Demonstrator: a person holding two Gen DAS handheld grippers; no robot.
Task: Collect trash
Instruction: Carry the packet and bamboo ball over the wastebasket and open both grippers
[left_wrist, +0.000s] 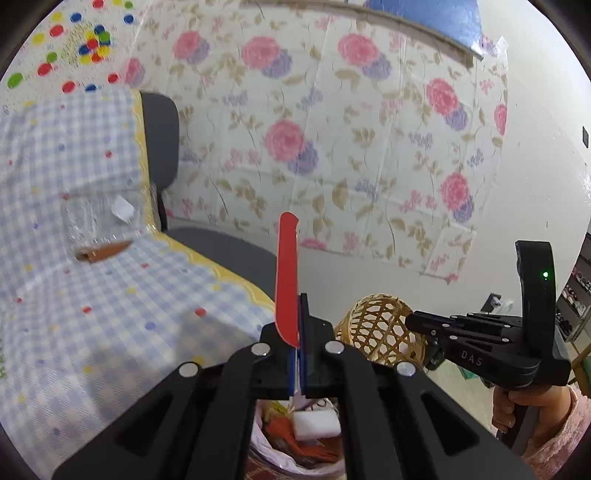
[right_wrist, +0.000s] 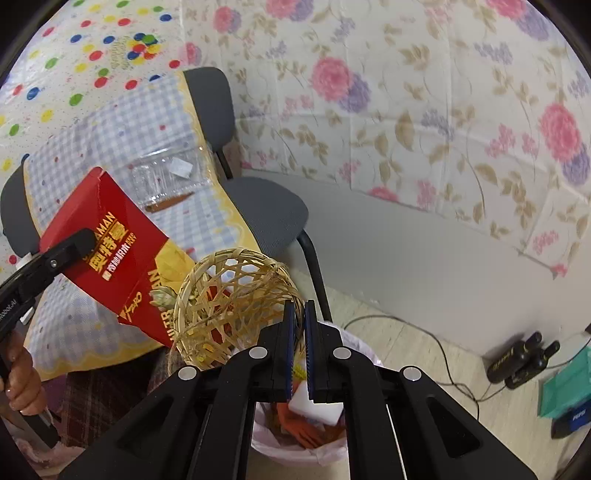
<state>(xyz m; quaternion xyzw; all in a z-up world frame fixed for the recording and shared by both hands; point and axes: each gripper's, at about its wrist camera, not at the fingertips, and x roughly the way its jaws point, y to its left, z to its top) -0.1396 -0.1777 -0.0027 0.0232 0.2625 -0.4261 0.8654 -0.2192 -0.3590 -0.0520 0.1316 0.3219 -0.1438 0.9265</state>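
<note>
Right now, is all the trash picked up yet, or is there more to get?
Some is done: the lined bin below already holds a white block and orange scraps. In hand: the left gripper is clamped on a flat red carton, and the right gripper pinches the rim of a woven ball; both hover over the bin. Left: a clear plastic tray and a brown scrap sit on the checked cloth.

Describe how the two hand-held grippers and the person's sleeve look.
Both are matte black plastic. The left hand-held gripper has silver round rivets on its linkage bars and blue-edged finger pads. The right hand-held gripper carries "DAS" lettering, a curved black upright with a green light, and a pistol-style handle. The hand on it wears a fuzzy pink sleeve.
</note>
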